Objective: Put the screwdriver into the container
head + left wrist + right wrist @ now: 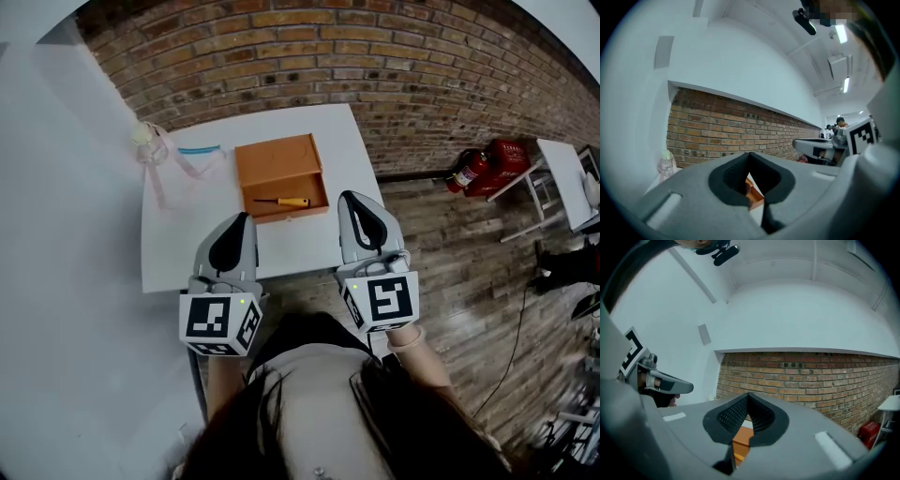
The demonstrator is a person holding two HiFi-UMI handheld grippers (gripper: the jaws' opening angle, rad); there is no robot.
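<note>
left gripper (244, 219) – grey shell, black-lined jaws | right gripper (349, 199) – alike | marker cubes (220, 322): black-white squares | top (302, 384): beige

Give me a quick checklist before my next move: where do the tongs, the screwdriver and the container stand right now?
1. Left tongs empty: ok. The jaws are together with nothing between them.
2. Right tongs empty: ok. The jaws are together and hold nothing.
3. Screwdriver in the container: ok. It lies inside the orange box.
4. Tongs clear of the container: ok. Both are on its near side and neither touches it.
5. Container steady on the table: ok. It sits flat, well away from the edges.
6. Screwdriver fully settled on the container floor: cannot tell. It is too small in the head view.
</note>
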